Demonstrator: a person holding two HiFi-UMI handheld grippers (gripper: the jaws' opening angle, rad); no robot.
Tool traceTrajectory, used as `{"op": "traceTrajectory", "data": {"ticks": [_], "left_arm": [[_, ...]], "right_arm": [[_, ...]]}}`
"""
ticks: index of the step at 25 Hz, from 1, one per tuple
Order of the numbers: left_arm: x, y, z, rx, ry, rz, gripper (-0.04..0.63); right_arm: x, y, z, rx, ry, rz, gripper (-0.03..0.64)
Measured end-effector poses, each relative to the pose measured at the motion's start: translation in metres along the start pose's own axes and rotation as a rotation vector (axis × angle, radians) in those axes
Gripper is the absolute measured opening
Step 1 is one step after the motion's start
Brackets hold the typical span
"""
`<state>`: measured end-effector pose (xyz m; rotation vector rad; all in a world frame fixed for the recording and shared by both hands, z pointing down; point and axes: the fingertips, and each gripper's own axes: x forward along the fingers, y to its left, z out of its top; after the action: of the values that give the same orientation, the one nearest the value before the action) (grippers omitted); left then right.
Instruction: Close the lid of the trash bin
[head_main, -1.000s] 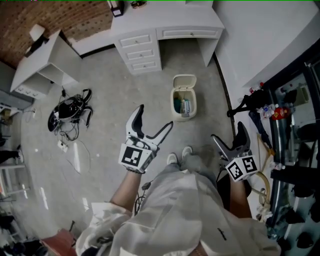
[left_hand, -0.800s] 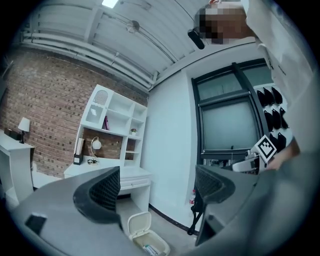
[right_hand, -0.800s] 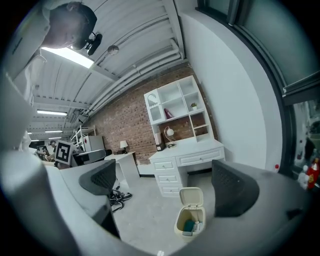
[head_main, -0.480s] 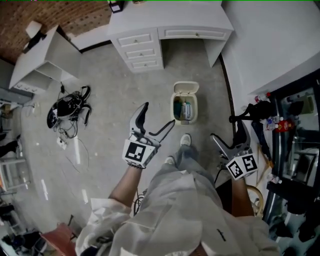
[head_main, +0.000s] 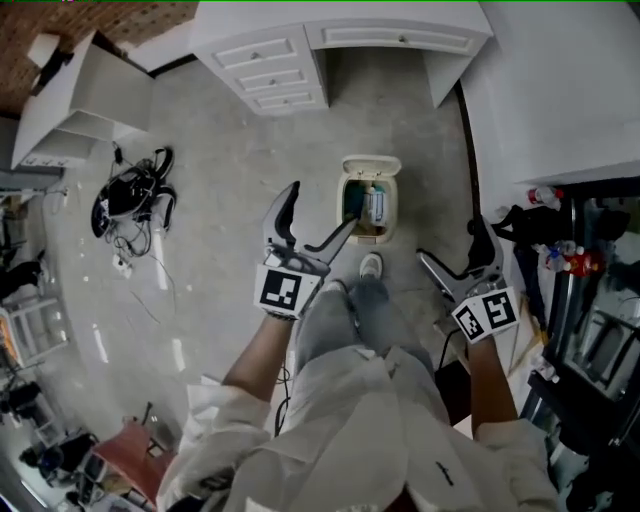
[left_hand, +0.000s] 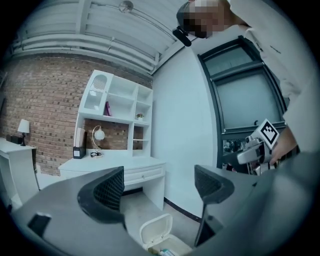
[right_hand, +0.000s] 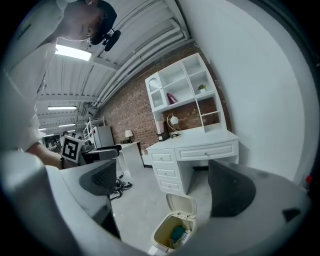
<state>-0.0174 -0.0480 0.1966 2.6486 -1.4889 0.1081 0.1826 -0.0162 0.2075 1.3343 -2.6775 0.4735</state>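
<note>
We see a cream trash bin (head_main: 347, 222) with a cream lid (head_main: 371, 166), and something teal (head_main: 353, 203) inside at its nine o'clock. The floor (head_main: 220, 180) is mottled pale grey. At twelve o'clock stands a white bench (head_main: 270, 60); at ten o'clock lies a black tangle of cables (head_main: 130, 200). The left gripper (head_main: 320, 208) and right gripper (head_main: 450, 240) have dark grey jaws and black-and-white square markers. The wall (left_hand: 45, 95) is red-brown brick. The person's clothes (head_main: 350, 420) are pale grey.

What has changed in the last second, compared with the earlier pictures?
The person stepped toward the bin, bringing the left gripper and the right gripper nearer it. Nothing was gripped or released. The lid stays up; both grippers' jaws stay apart and empty.
</note>
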Motion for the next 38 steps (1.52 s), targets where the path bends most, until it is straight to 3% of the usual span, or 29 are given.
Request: {"op": "traceTrajectory", "data": {"ticks": [11,19,34,36,38], "left_arm": [[0.068,0.035,-0.125,-0.032,0.078,0.006,0.453],[0.1,0.066,-0.211,-0.078,0.086,0.035,0.453],[0.146,0.086,-0.324,-0.087,0.14,0.033,0.448],[0.151,0.091,-0.333,-0.084,0.142,0.046,0.415],[0.156,0.095,-0.342,-0.086,0.144,0.057,0.338]], "right_arm": [[0.095,-0.064,-0.075,0.007,0.022,0.006,0.568],[0.163,-0.094,-0.143,-0.034,0.055,-0.001,0.566],[0.234,-0.132,-0.253,0.017,0.13,-0.029,0.52],[0.241,-0.137,-0.263,0.022,0.131,-0.041,0.505],[0.247,-0.142,-0.272,0.027,0.13,-0.053,0.485]]}}
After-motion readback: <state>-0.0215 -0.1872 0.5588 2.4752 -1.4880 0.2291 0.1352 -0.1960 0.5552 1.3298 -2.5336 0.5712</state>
